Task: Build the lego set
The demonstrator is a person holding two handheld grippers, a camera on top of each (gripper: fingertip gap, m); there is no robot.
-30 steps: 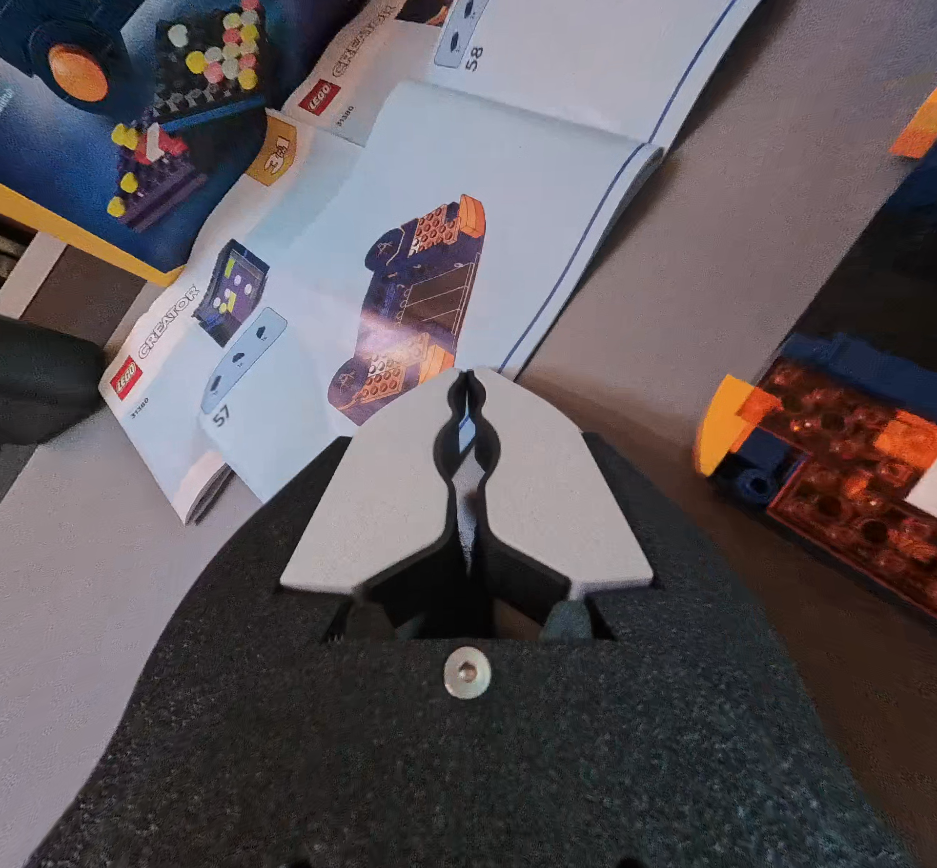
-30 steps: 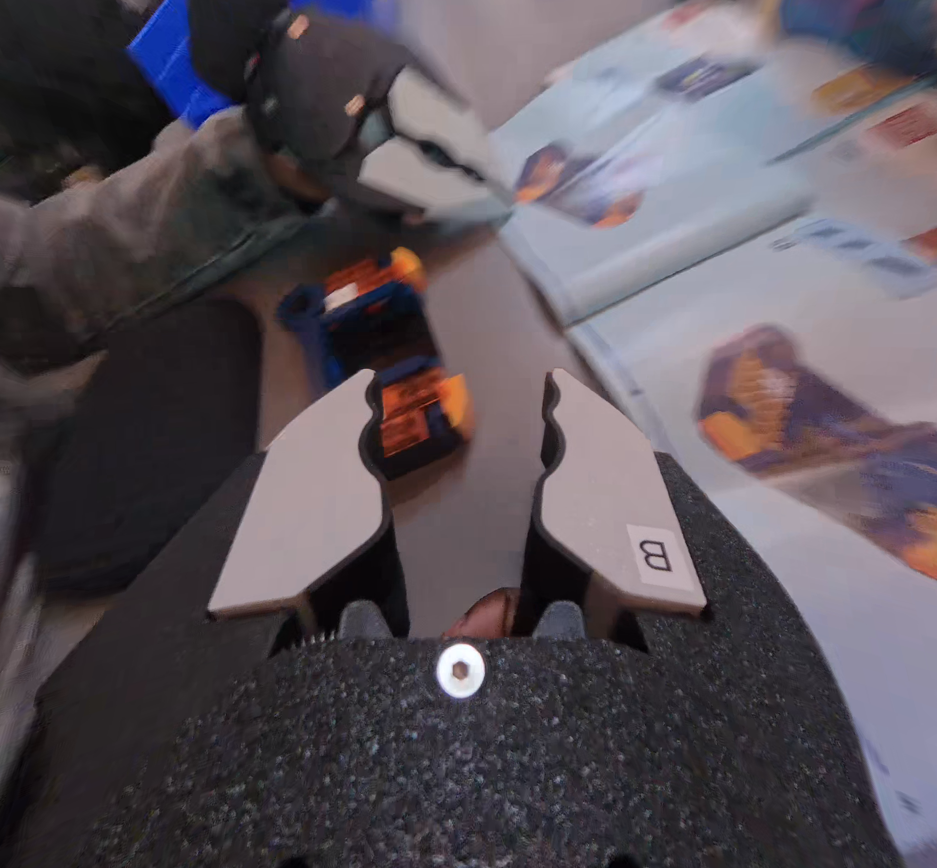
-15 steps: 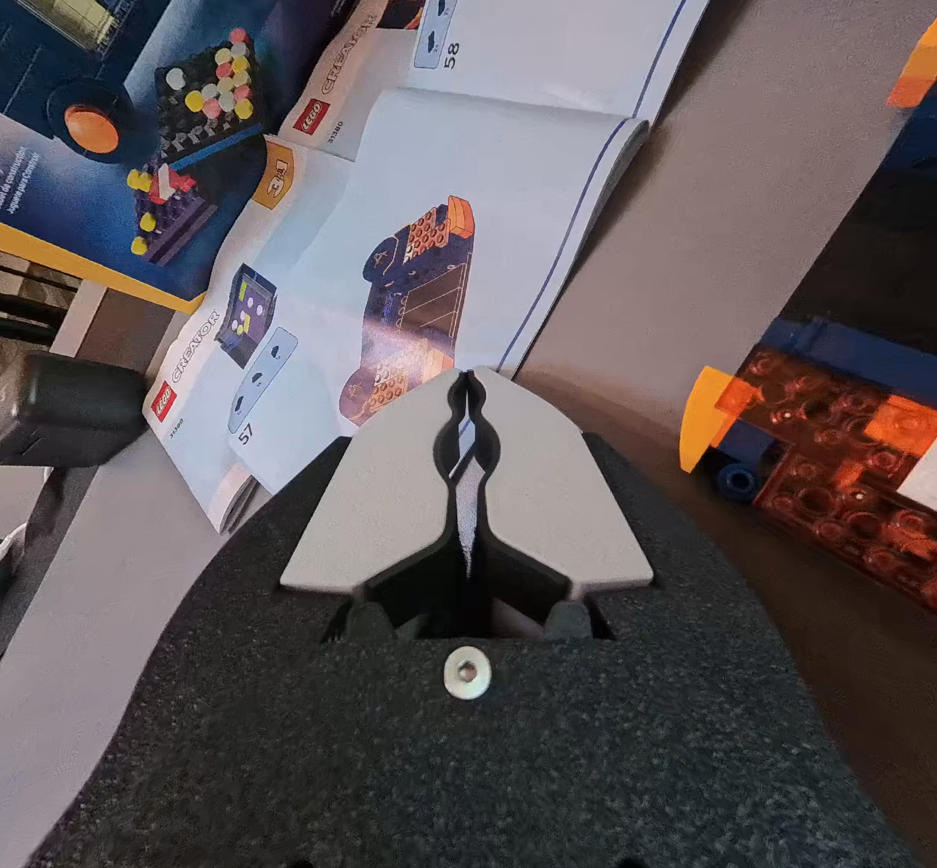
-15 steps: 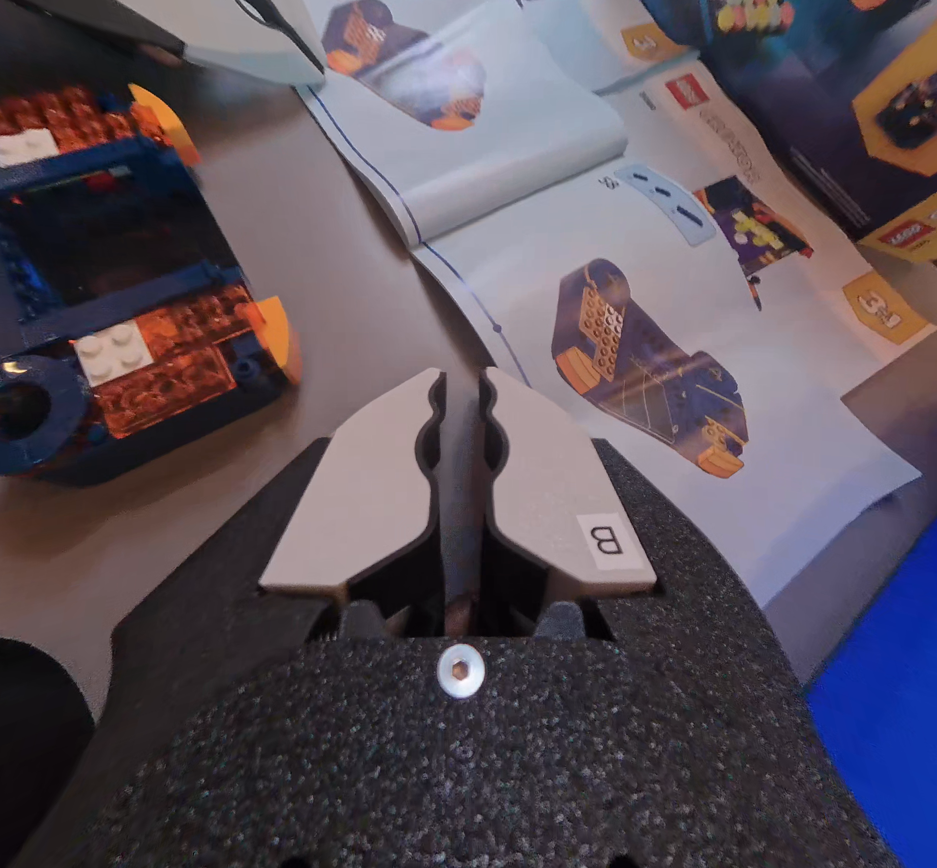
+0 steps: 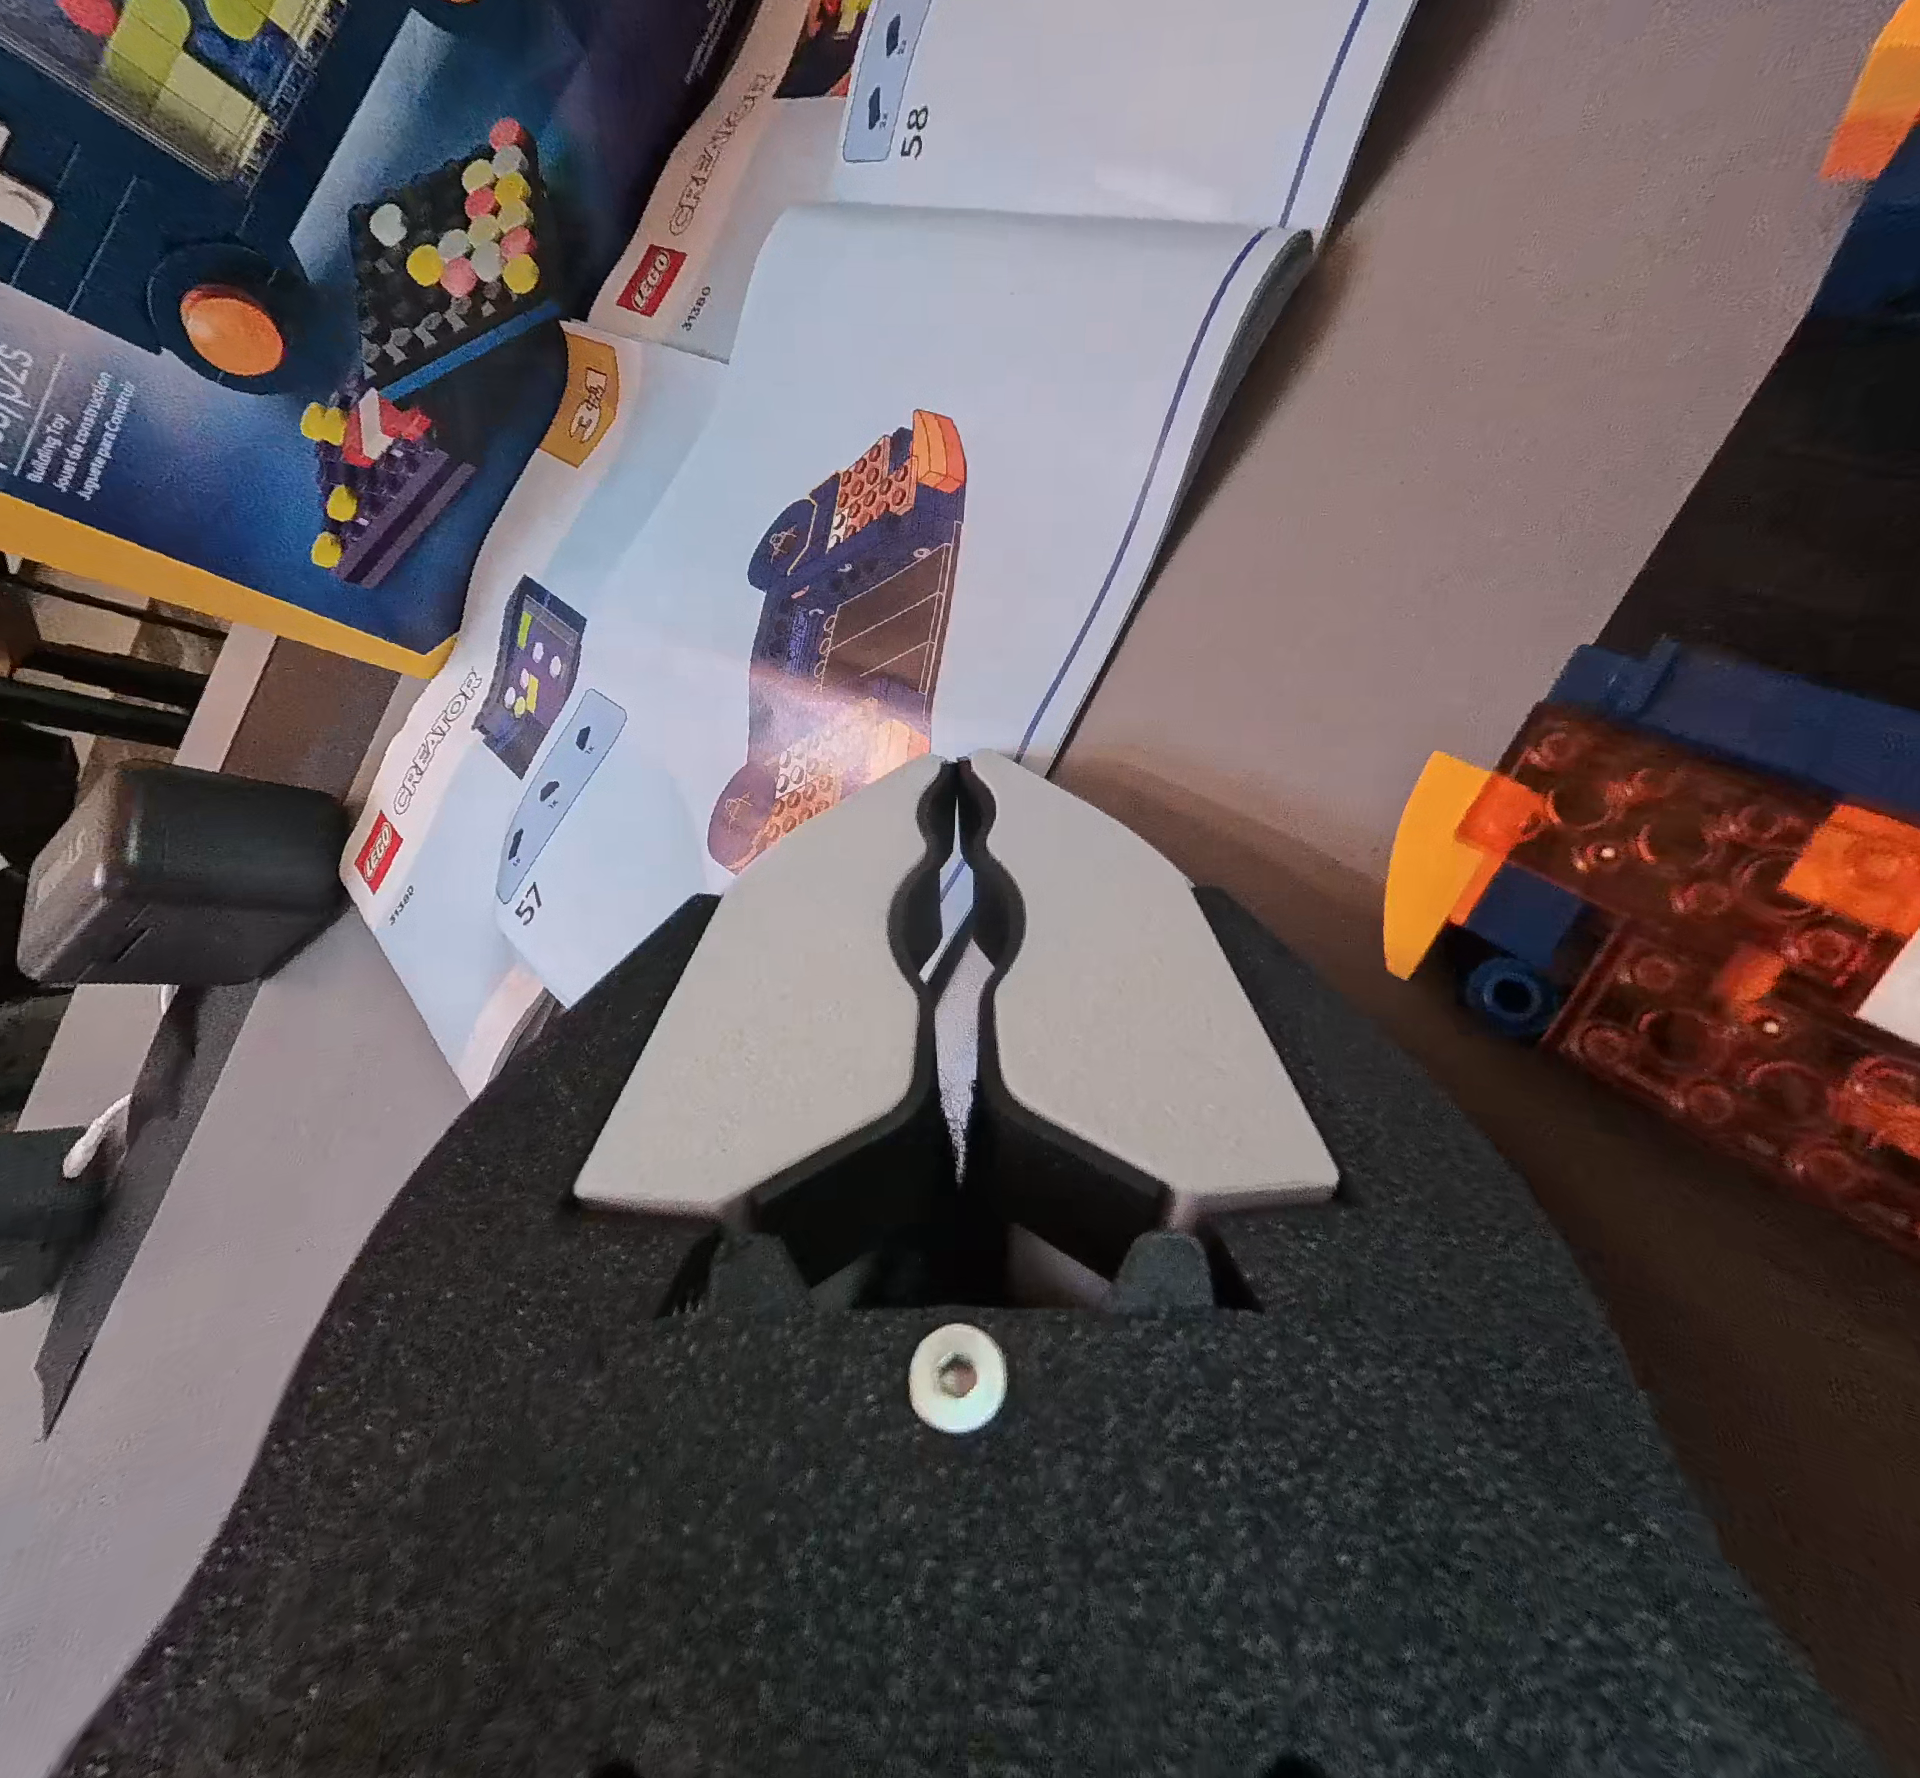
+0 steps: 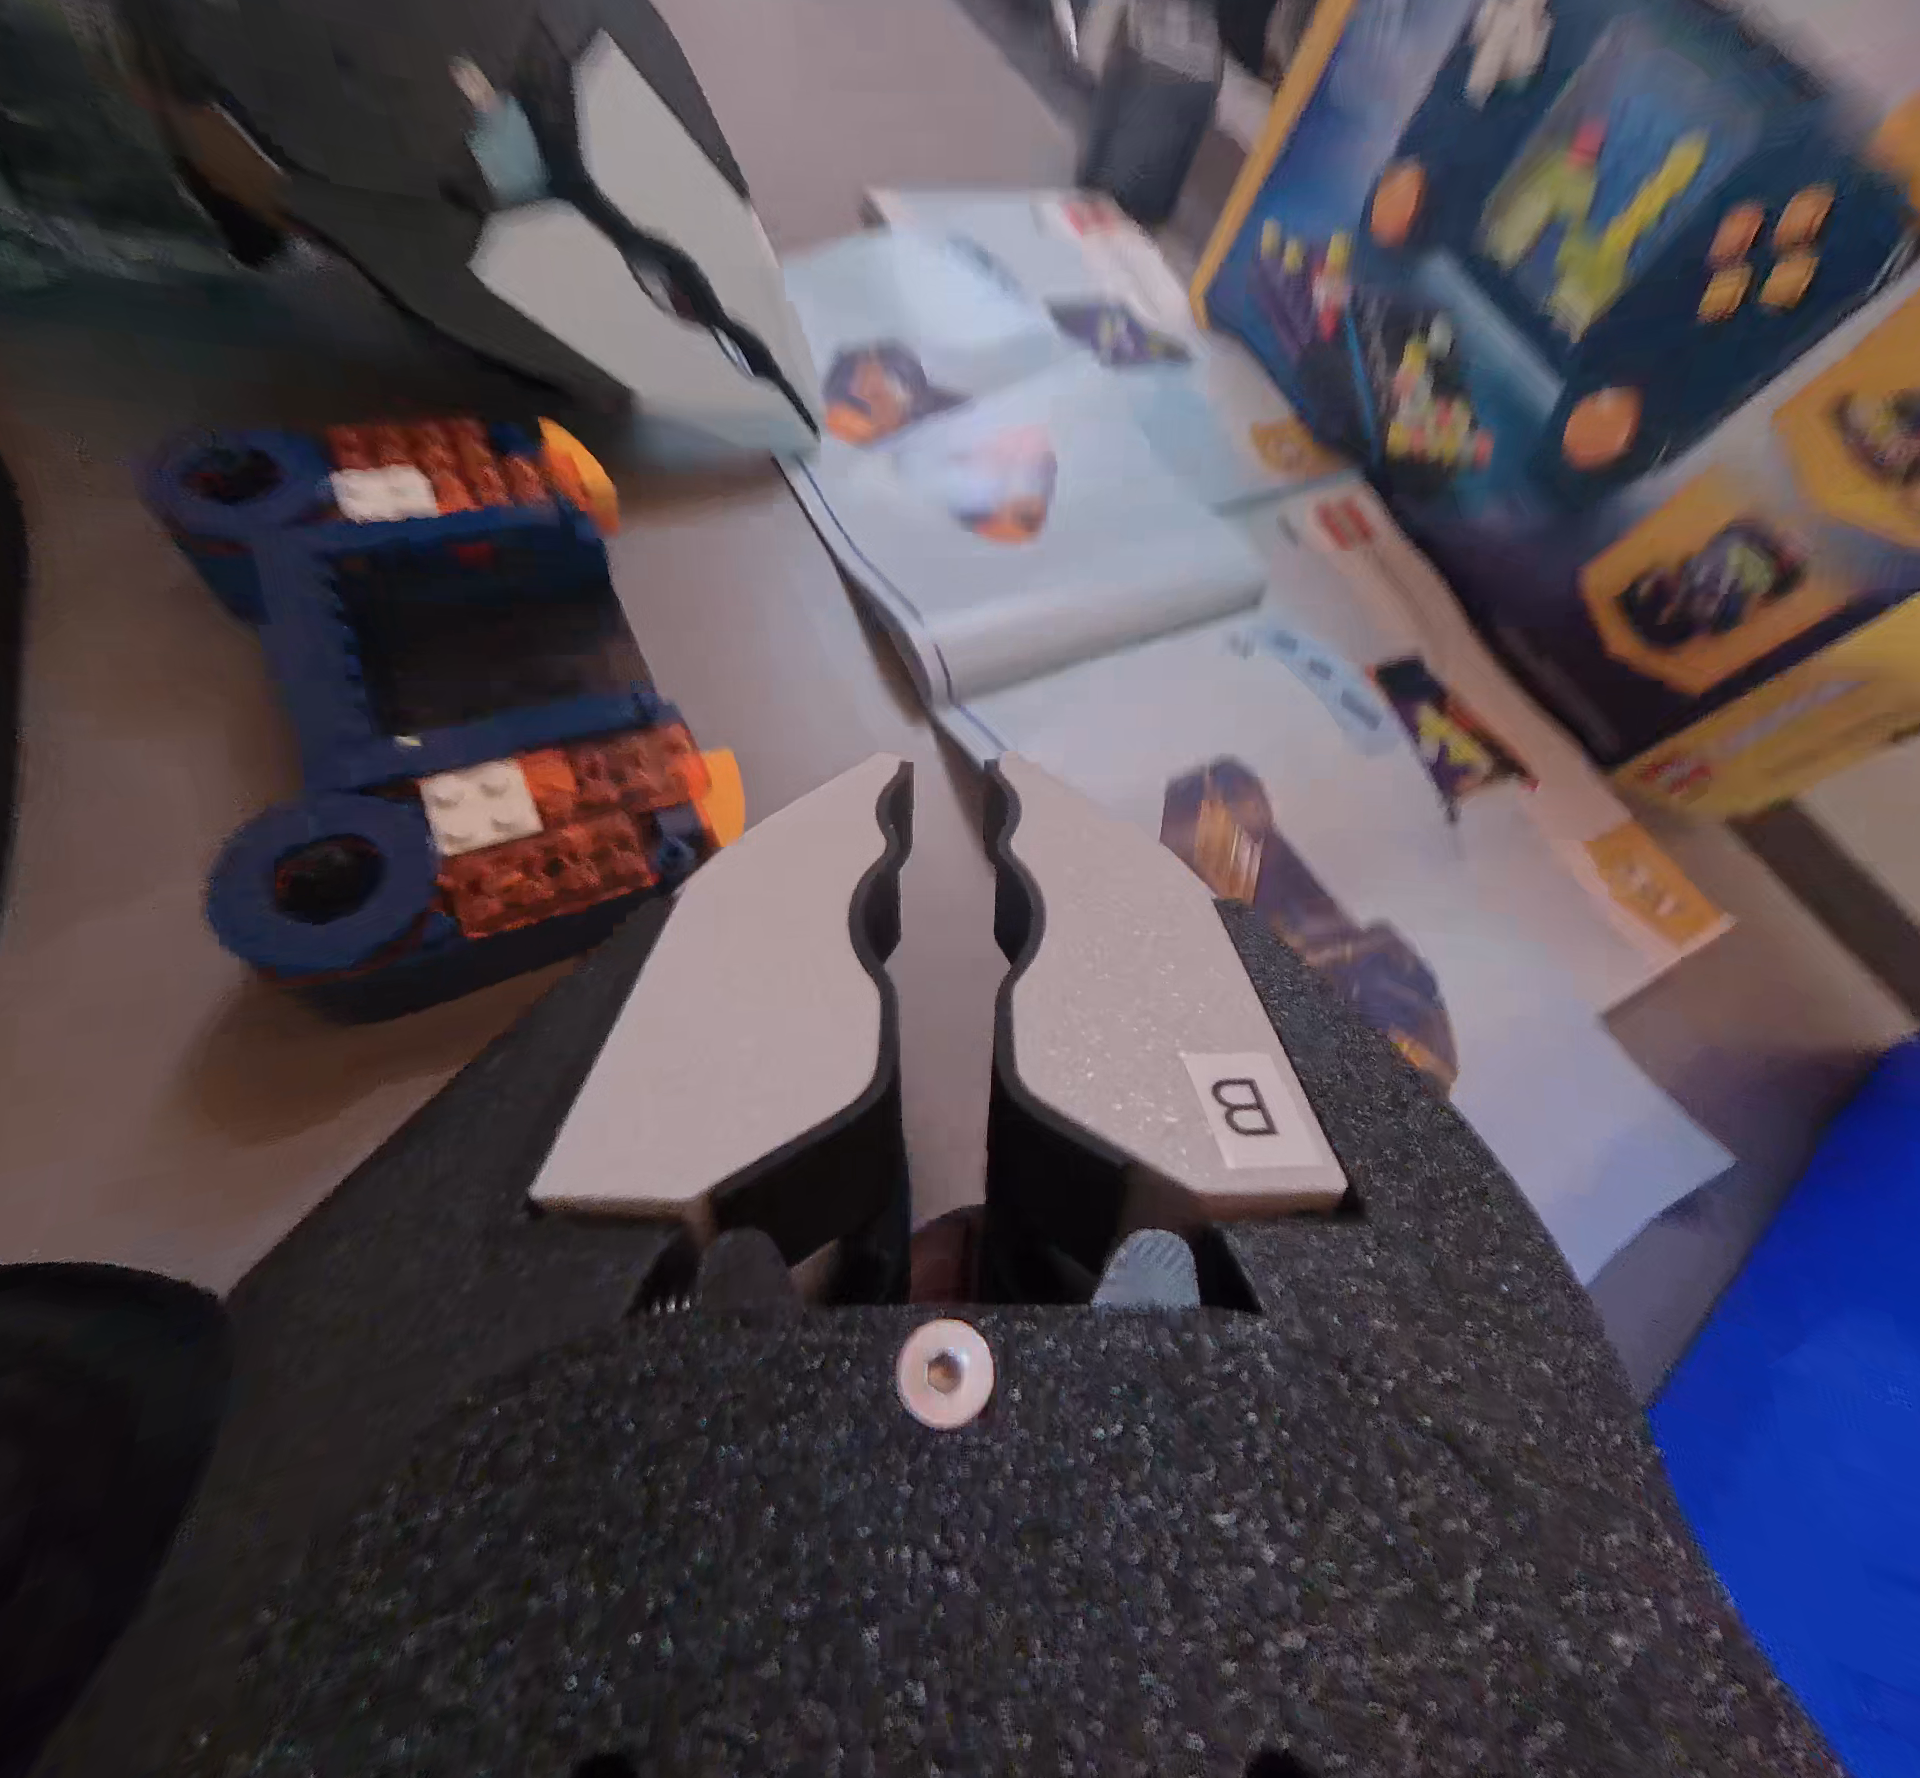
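Swung back since a half-second ago, my right gripper (image 6: pixel 948 783) stands narrowly parted beside the lego controller build (image 6: pixel 457 679); left gripper (image 5: pixel 958 772) pinched closed, empty, over the instruction booklet (image 5: pixel 935 357).

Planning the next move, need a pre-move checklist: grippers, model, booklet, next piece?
1. Left hand-held gripper empty: cannot tell. It is shut, with its tips at the edge of the instruction booklet.
2. Right hand-held gripper free: ok. Slightly open, nothing between the fingers.
3. Lego model resting flat on the table, ungripped: ok.
4. Booklet lying open: ok.
5. Next piece located: not ok. No loose bricks in either view.
6. Right wrist view sharp: not ok, blurred.
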